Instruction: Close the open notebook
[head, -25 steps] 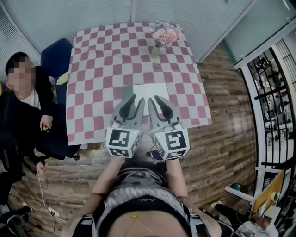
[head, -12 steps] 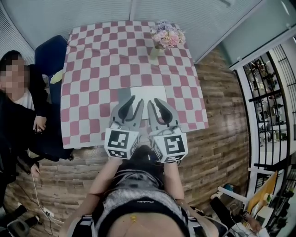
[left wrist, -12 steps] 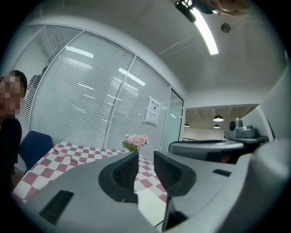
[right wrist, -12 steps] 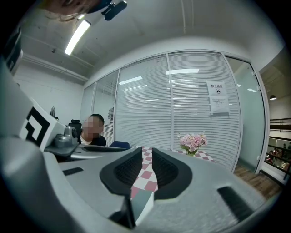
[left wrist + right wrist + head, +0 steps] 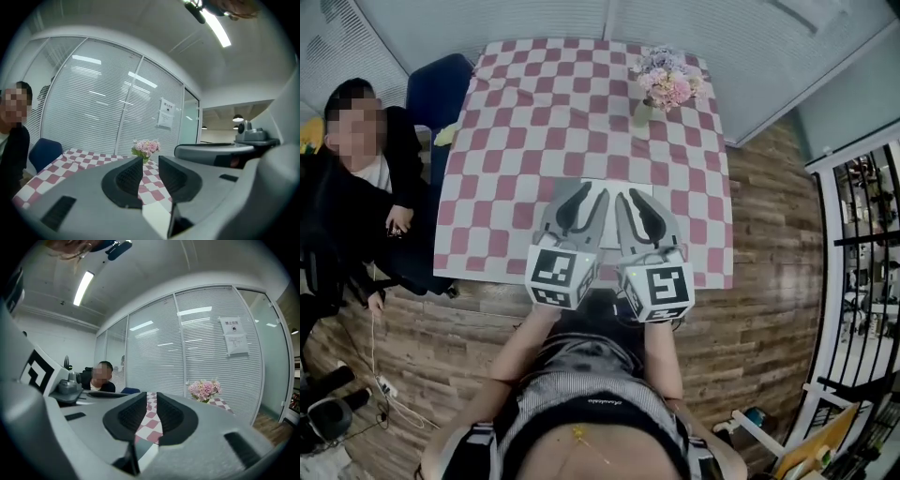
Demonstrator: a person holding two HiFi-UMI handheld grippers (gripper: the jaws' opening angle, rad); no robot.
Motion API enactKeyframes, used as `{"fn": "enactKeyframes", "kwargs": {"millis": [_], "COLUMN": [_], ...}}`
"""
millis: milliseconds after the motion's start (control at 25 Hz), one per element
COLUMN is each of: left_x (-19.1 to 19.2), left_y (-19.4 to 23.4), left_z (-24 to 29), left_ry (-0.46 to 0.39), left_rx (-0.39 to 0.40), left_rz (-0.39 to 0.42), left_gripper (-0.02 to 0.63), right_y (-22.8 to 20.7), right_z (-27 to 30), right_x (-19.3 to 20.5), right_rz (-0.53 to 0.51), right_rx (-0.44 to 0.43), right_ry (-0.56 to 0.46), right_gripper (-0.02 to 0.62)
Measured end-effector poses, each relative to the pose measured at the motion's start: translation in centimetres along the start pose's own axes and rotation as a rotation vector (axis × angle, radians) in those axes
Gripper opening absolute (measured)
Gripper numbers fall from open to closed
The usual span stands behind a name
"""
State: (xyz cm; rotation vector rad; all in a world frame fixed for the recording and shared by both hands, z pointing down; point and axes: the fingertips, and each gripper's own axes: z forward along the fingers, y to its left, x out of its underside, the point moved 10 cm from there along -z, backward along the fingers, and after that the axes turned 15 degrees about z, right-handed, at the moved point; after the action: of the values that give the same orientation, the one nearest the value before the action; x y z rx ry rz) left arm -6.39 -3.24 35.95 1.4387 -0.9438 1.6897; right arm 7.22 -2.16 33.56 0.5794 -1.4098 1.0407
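Head view, from the left: a seated person (image 5: 370,202) in a dark jacket sits just beside the left edge of the table (image 5: 506,141), with a blue chair (image 5: 436,94) by the table's far left corner. The table wears a pink and white checked cloth. At the middle of its near edge lies the open notebook (image 5: 607,217), flat, its white pages facing up. The left gripper (image 5: 579,195) is held above the notebook's left half and the right gripper (image 5: 633,199) above its right half. The two are side by side and close together, both pointing toward the far edge, their marker cubes hanging out past the near edge over the person's arms. Near the far right corner stands a vase of pink flowers (image 5: 666,84), well apart from the notebook. A wooden floor (image 5: 769,281) runs along the table's right edge. In the left gripper view the left gripper (image 5: 150,161) shows its jaws a narrow gap apart with nothing between them. Only the checked cloth and the flowers show through the gap, with a strip of white page (image 5: 157,216) below. In the right gripper view the right gripper (image 5: 152,398) likewise has its jaws slightly parted and empty, the page's edge (image 5: 146,453) showing under them. Neither gripper touches the notebook as far as the views show.
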Motion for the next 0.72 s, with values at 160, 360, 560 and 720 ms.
{"fn": "enactKeyframes", "kwargs": {"millis": [160, 360, 560, 720], "left_x": [-1.2, -2.1, -2.2, -1.7], "left_y": [-2.2, -3.5, -3.0, -1.9], "left_z": [1.9, 2.7, 2.8, 3.1], "left_ry": [0.015, 0.006, 0.013, 0.018], "left_rx": [-0.054, -0.130, -0.163, -0.161], "left_rz": [0.005, 0.010, 0.026, 0.009], "left_gripper": [0.080, 0.080, 0.080, 0.080], "right_y": [-2.8, -4.7, -4.9, -5.1], "right_z": [0.1, 0.3, 0.8, 1.3], "right_x": [-1.2, -1.9, -1.9, -1.6], "right_rz": [-0.001, -0.011, -0.018, -0.013], "right_rx": [-0.068, -0.143, -0.165, -0.134], "right_ry": [0.011, 0.017, 0.024, 0.031], "right_gripper": [0.061, 0.060, 0.057, 0.061]}}
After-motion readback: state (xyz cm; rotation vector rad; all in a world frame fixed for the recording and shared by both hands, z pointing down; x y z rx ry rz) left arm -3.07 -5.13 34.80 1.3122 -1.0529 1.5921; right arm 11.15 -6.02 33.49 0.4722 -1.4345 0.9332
